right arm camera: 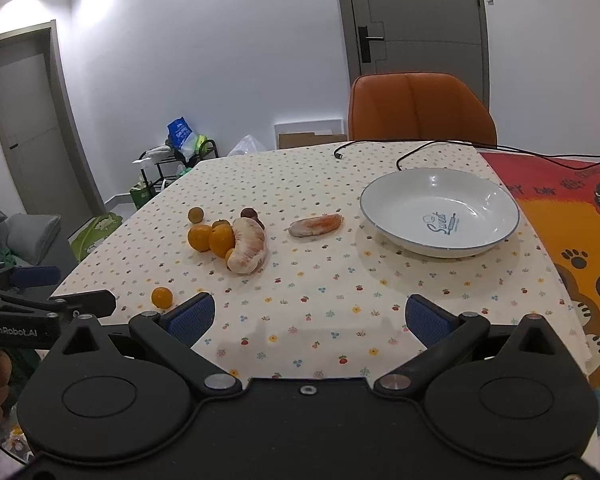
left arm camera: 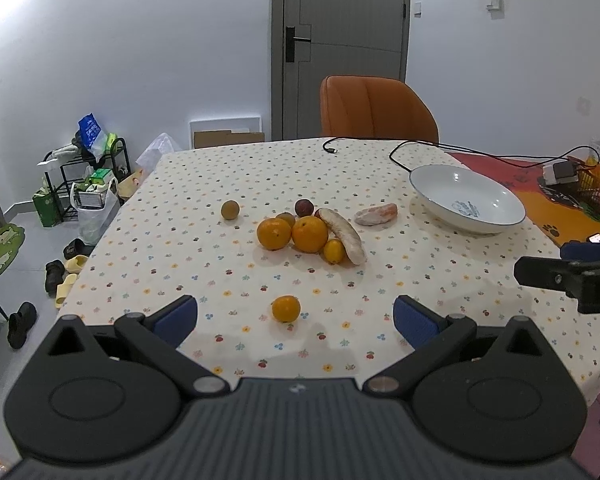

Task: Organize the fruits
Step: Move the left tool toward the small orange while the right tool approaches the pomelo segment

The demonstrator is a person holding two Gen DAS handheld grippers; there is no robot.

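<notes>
An orange chair (left arm camera: 378, 110) is standing at the table's twelve o'clock edge, in front of a grey door (left arm camera: 346, 40). A black cable (left arm camera: 420, 146) is trailing across the dotted tablecloth (left arm camera: 228, 280) toward two o'clock, where a red and orange mat (right arm camera: 560, 216) is lying. At nine o'clock a black rack (left arm camera: 88, 176) is holding bags, with shoes (left arm camera: 56, 272) sitting on the floor below and a grey sofa (right arm camera: 16, 232) showing in the right wrist view.

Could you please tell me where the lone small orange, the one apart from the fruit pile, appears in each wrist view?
Left wrist view: the lone small orange sits low centre, between the open left gripper's fingers.
Right wrist view: it sits lower left, beside the right gripper's left finger.
Shared landmark: the white bowl, right of the fruit.
</notes>
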